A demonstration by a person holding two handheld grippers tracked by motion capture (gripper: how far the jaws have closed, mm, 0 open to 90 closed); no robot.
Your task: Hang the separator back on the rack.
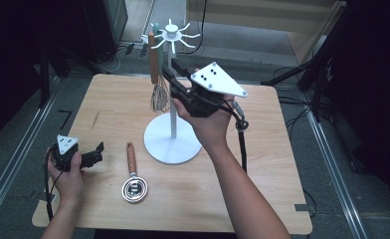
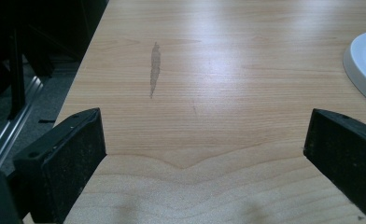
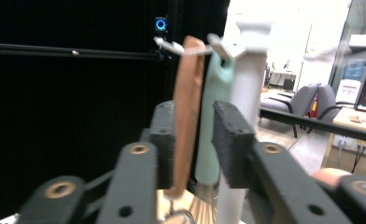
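Wooden handles: three counted. Two are hanging side by side from the white utensil stand (image 1: 172, 142) at upper centre of the high view, a brown-handled whisk (image 1: 155, 74) and a teal-handled utensil (image 3: 214, 116) just behind it; the third belongs to a strainer (image 1: 133, 181) lying flat on the table (image 1: 262, 164) at lower centre. One stand, round white base, thin pole, spoked hook ring on top. Two grippers.

Brown whisk handle is hanging upright, wire head below it, nearly touching the pole. In the right gripper view the brown and teal handles are standing between the black pads, brown one close against the left pad, but blur is making contact hard to call. Right gripper (image 1: 175, 74) is sitting at the hanging handles, jaws partly apart and not clamping. No earlier view to compare.

Left gripper (image 1: 96, 154) is resting at the lower left of the table, jaws spread wide with nothing but bare wood between them.

Room: stand base is taking the table's centre, strainer lying just left of it. Right half of the tabletop is lying bare, as is the upper left corner. Left gripper is sitting near the left edge; metal rails are running along the floor on both sides.
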